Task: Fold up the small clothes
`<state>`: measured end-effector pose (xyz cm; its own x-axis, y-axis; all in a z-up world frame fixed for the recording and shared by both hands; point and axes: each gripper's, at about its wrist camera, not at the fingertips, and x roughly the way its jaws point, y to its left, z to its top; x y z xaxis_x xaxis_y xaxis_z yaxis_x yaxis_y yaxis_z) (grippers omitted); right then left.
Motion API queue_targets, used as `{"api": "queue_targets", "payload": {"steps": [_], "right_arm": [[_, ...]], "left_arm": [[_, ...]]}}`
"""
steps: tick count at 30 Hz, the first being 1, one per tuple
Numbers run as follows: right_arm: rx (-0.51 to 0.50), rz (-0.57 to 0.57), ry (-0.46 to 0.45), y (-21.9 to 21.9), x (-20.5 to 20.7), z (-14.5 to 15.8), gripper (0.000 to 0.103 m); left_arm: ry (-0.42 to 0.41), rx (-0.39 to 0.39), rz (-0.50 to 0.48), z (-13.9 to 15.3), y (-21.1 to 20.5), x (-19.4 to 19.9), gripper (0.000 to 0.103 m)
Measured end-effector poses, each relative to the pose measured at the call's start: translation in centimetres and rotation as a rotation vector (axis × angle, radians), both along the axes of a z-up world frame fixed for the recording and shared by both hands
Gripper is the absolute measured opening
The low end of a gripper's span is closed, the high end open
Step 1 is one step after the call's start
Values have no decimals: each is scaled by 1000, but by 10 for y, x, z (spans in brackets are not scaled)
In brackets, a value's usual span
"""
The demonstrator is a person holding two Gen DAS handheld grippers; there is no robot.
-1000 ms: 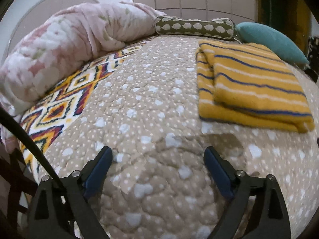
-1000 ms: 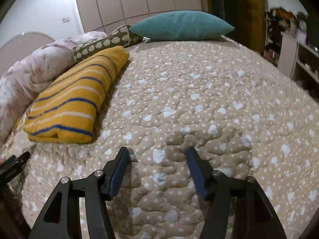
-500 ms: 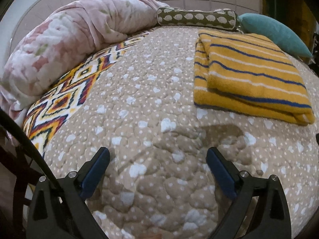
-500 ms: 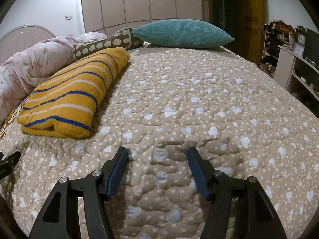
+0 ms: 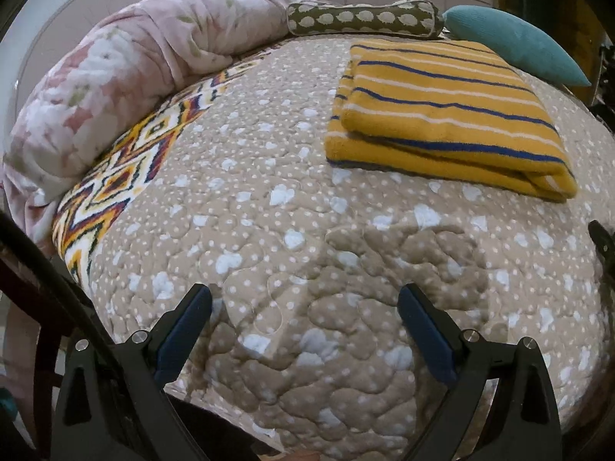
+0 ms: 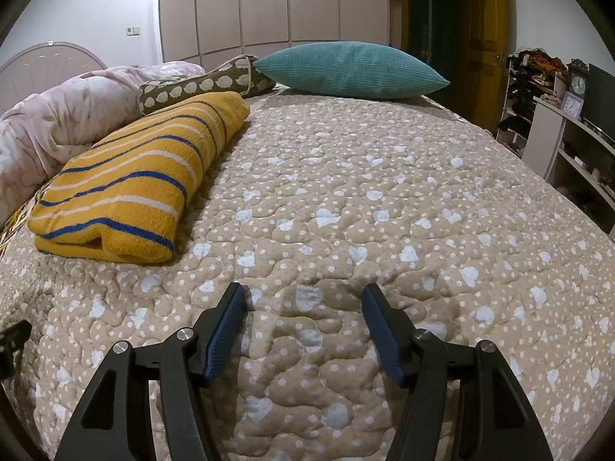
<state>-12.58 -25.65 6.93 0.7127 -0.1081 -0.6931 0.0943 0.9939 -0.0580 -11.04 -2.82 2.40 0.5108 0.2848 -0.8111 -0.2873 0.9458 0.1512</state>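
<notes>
A yellow garment with blue and white stripes [image 5: 446,111] lies folded in a neat stack on the beige quilted bedspread [image 5: 269,192]. It also shows in the right wrist view [image 6: 138,180], at the left. My left gripper [image 5: 303,299] is open and empty, over the quilt near the bed's near edge, well short of the folded garment. My right gripper [image 6: 303,299] is open and empty too, over the quilt to the right of the garment. An edge of the right gripper's body shows at the right border of the left wrist view [image 5: 603,246].
A pink floral duvet [image 5: 127,77] is bunched along the left. A green bolster with white spots [image 5: 361,19] and a teal pillow [image 6: 349,69] lie at the far end. A patterned blanket [image 5: 127,176] shows under the quilt. White shelves [image 6: 569,146] stand at the right.
Both grippers have drawn back and risen from the bed, so the folded garment sits farther away in both views. Both jaws stay open.
</notes>
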Motion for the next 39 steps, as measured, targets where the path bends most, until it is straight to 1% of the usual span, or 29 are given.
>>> {"api": "queue_targets", "payload": {"steps": [6,15,28,39], "right_arm": [[-11,-4,0,1,0,1,68],[-26,-11,-1,2,0,1,69],[-35,-13,-2,3,0,0,70],[-79,-36,0,5,1,1,76]], "left_arm": [[-2,-10,-4,0,2,1,98],[-4,-27,-19,-2,8,3,102],[-6,-26,-19,-2,8,3,103],[-6,-27,-17,-2,9,3,103]]}}
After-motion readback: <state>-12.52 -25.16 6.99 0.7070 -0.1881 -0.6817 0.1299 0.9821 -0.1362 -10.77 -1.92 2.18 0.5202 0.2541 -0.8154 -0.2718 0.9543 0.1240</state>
